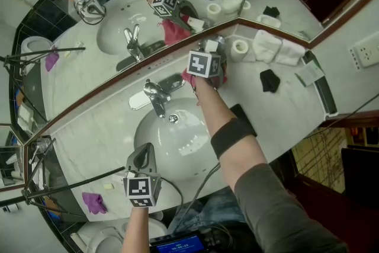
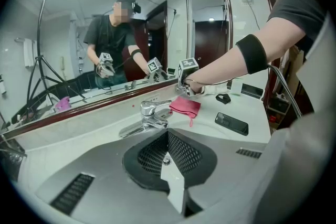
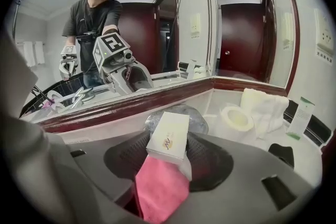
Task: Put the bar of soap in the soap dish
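**Soap boxed and gripped near the dish; risk of a miss or a snag**

Head view: right gripper (image 1: 205, 51) is reached out to the mirror edge of the counter, over a pink cloth (image 1: 188, 75); left gripper (image 1: 142, 152) hangs at the near rim of the sink (image 1: 177, 145), well apart from the work; the marker cube covers most of the target, so aim is hard to judge here.

Left gripper view: jaws pressed together, nothing between them; faucet (image 2: 149, 113) and phone (image 2: 231, 123) lie ahead; this hand looks unlikely to steady anything.

Right gripper view: jaws pinch the bar of soap (image 3: 169, 136), still in its white box, held just short of the clear soap dish (image 3: 195, 117); the cloth fills the gap under the box, can't tell whether it touches. Likely failures: letting go early drops the box on the cloth; the long box lands tilted on the rim; a nudge slides the unheld glass dish.
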